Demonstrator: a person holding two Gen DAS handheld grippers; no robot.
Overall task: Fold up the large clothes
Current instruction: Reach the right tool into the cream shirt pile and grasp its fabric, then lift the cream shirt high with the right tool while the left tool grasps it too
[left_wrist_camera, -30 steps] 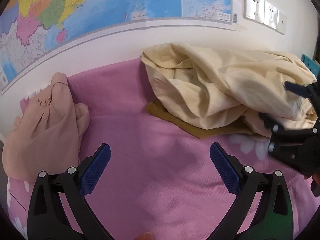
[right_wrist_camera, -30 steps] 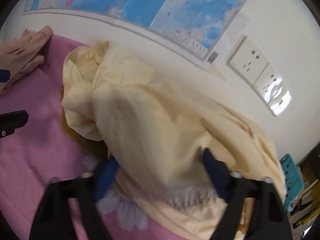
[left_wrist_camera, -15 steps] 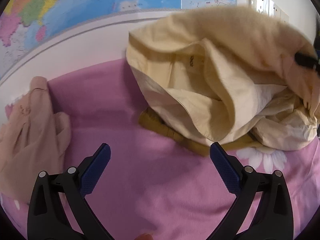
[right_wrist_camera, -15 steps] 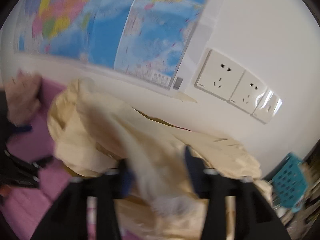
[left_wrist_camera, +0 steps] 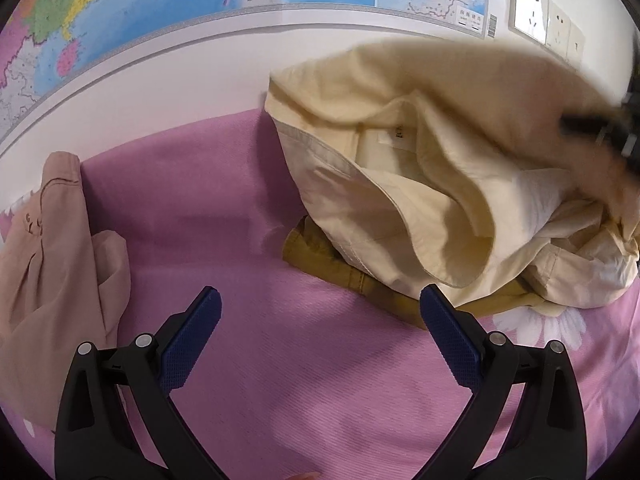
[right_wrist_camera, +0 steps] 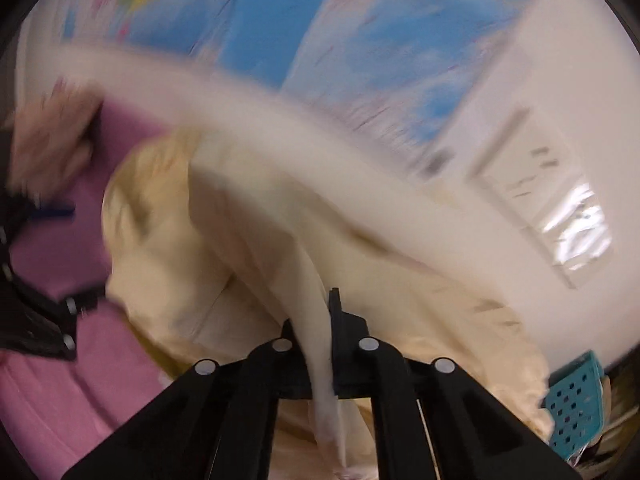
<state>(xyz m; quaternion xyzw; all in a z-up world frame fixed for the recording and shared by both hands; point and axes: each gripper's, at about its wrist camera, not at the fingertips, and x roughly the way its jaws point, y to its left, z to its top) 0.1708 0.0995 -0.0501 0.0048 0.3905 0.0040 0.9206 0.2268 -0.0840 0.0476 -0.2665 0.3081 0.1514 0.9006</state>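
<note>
A large cream garment (left_wrist_camera: 420, 168) is lifted in a heap at the right of the pink bed (left_wrist_camera: 280, 360), its inside label showing. It also fills the blurred right wrist view (right_wrist_camera: 248, 248). My right gripper (right_wrist_camera: 316, 320) is shut on a fold of the cream garment and holds it up; it shows blurred at the right edge of the left wrist view (left_wrist_camera: 600, 128). My left gripper (left_wrist_camera: 320, 312) is open and empty, low over the bed in front of the heap. A mustard garment (left_wrist_camera: 320, 256) lies under the cream one.
A beige-pink garment (left_wrist_camera: 52, 264) lies at the left of the bed. A map (left_wrist_camera: 160, 12) and wall sockets (left_wrist_camera: 544, 20) are on the wall behind. A teal perforated basket (right_wrist_camera: 576, 400) stands at the far right.
My right gripper closed on the cream garment and lifted it, swinging fast. The garment opened and rose off the bed. My left gripper stayed open and shifted slightly toward the heap.
</note>
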